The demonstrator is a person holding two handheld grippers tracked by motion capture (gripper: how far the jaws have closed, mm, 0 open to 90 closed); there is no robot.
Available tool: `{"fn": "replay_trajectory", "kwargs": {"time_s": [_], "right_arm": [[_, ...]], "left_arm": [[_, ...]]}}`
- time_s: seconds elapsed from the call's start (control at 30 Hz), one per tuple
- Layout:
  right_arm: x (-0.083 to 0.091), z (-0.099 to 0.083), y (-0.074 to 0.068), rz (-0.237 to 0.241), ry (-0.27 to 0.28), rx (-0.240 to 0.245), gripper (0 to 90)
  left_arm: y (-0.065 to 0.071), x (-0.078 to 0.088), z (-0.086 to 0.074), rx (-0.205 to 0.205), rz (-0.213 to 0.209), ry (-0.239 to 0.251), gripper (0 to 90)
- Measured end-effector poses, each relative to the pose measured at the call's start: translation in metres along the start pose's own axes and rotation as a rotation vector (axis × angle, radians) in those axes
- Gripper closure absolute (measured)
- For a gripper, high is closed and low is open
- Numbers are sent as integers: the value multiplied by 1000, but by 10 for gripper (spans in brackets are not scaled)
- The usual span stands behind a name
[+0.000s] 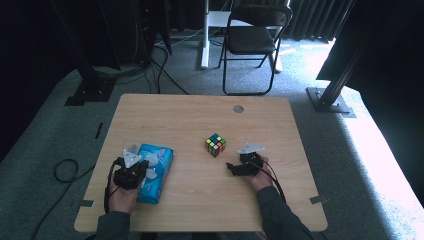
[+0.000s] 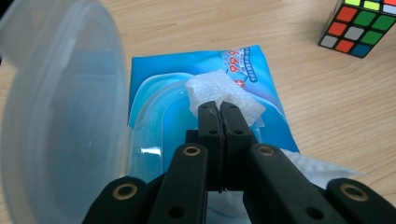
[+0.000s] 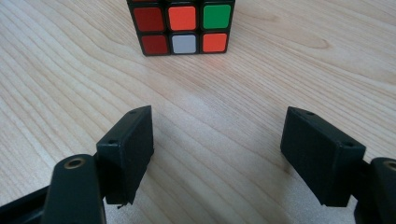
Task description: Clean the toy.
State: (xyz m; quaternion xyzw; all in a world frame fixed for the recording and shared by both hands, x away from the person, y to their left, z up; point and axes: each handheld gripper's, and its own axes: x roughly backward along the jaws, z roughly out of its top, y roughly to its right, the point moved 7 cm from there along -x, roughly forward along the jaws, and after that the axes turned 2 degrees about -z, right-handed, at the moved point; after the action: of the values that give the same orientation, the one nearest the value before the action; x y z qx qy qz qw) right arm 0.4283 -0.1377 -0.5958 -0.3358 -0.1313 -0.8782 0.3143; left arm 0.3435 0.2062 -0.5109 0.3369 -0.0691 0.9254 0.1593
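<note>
The left gripper (image 2: 219, 109) pinches a white wipe (image 2: 219, 91) atop the blue pack (image 2: 261, 93). The right gripper (image 3: 217, 140) is spread wide, the cube (image 3: 183, 25) just ahead.

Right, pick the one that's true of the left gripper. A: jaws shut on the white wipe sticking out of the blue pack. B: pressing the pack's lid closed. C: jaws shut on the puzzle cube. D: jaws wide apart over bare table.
A: the left gripper pinches the white wipe at the blue pack, lid open.

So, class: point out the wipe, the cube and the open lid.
Wipe (image 2: 219, 91), left gripper view, crumpled top.
Cube (image 1: 215, 145), high view, top face.
Lid (image 2: 56, 121), left gripper view, inner surface.
</note>
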Motion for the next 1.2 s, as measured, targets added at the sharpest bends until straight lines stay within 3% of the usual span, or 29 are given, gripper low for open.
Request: {"fn": "replay_trajectory", "kwargs": {"time_s": [1.2], "right_arm": [[0, 0, 0, 0, -1, 0, 253]], "left_arm": [[7, 7, 23, -33, -36, 49, 892]]}}
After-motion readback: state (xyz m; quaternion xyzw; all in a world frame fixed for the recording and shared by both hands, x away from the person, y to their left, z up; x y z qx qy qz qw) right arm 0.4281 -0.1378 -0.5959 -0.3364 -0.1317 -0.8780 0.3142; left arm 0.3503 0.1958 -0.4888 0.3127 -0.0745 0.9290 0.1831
